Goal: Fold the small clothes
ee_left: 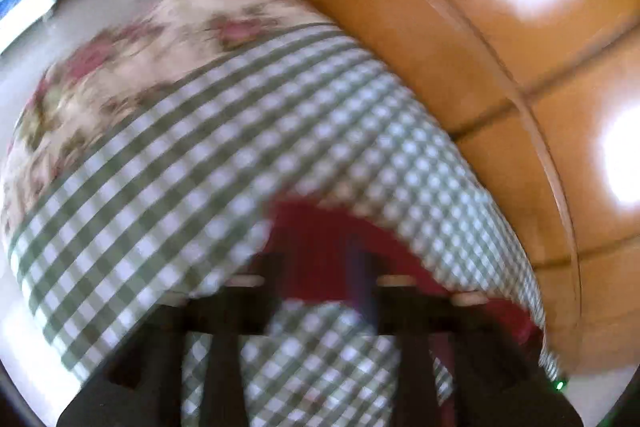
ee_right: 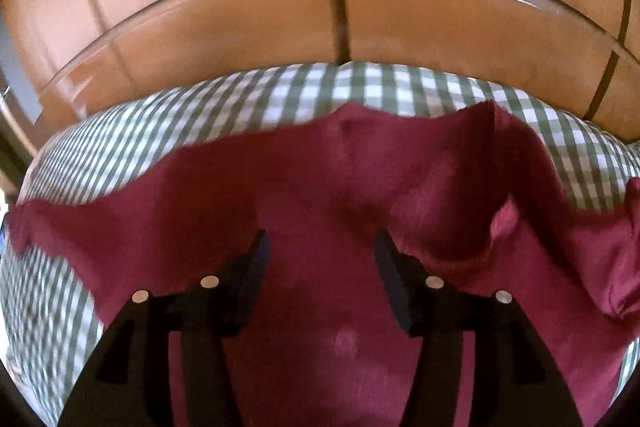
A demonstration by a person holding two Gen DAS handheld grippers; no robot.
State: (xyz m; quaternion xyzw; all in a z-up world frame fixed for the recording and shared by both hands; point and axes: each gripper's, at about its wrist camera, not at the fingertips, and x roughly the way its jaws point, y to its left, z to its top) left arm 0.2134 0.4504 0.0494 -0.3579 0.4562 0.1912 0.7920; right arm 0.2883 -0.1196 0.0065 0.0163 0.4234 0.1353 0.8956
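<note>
You worked over a surface covered with a green-and-white gingham cloth (ee_right: 380, 87), which reached up to a glossy orange-brown wooden panel (ee_right: 240, 39) behind it. Directly on the gingham lay a dark red garment (ee_right: 320, 187), spread across most of the near part, its far edge uneven and its right side rucked into raised folds. From your left wrist view, the gingham (ee_left: 180, 167) met a floral-printed fabric (ee_left: 132, 67) along a straight edge at the far left, and the red garment (ee_left: 316, 239) showed only partly, blurred.
</note>
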